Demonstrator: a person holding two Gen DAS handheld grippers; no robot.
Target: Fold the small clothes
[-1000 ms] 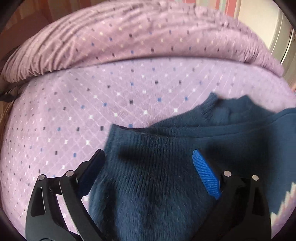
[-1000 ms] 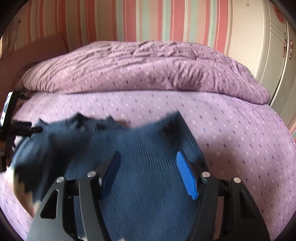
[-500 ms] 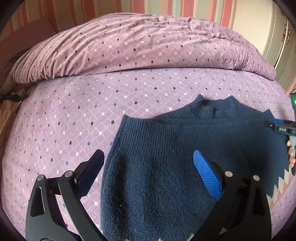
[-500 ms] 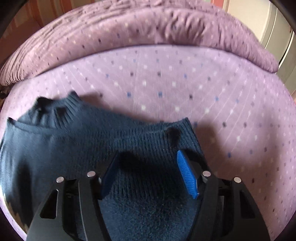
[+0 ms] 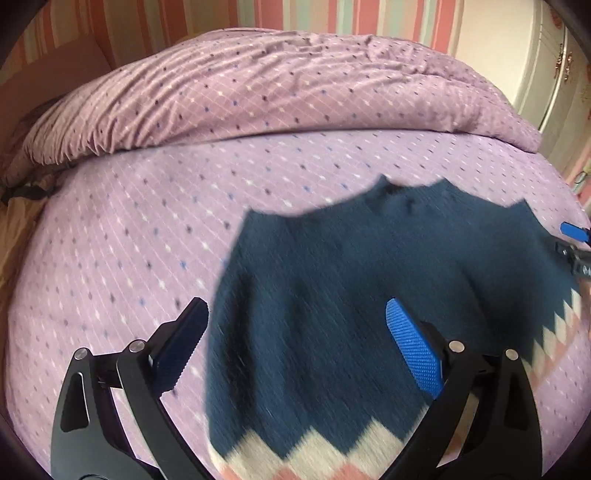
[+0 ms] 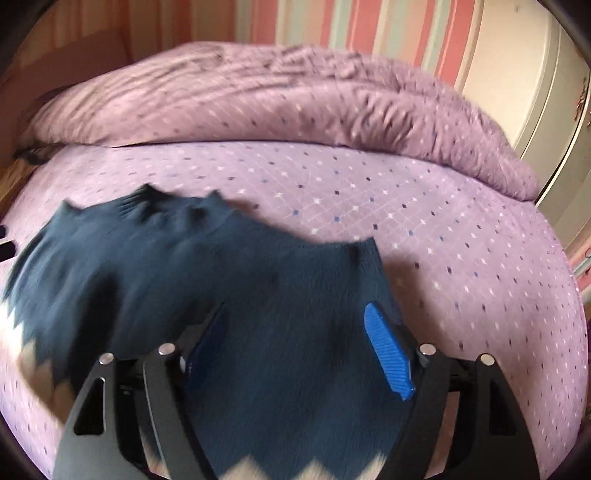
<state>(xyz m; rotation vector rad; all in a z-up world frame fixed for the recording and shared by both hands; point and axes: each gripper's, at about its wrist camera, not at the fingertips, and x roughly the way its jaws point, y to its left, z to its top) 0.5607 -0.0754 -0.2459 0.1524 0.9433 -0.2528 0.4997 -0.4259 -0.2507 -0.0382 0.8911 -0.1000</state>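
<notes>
Both pairs of jaws stand apart with nothing pinched between their blue pads. On the left gripper (image 5: 297, 345) the fingers are spread wide: the left pad (image 5: 181, 347) hangs over bare bedsheet (image 5: 122, 236) just beside the sweater's left edge, and the right pad (image 5: 413, 347) hangs over the knit itself, neither pressing on it as far as the blurred view shows. The navy sweater (image 5: 332, 288) lies spread on the sheet, its ribbed collar pointing away from the camera toward the duvet (image 5: 280, 85), and its zigzag band of white and pink sits at the near hem. At the sweater's right edge in this view the tip of the other gripper pokes in, one blue pad showing.

From the right wrist view, the right gripper (image 6: 297, 345) has its jaws opening, with the sweater (image 6: 229, 280) lying beneath and between the pads but not clamped; the right pad (image 6: 388, 350) stands close to the sweater's right edge, whether touching it I cannot tell. Left of the gripper the knit is smeared by motion blur. Beyond the sweater the rumpled lilac duvet is heaped against a striped wall (image 6: 354, 26), and right of the duvet stands a cream wardrobe (image 6: 532, 81).
</notes>
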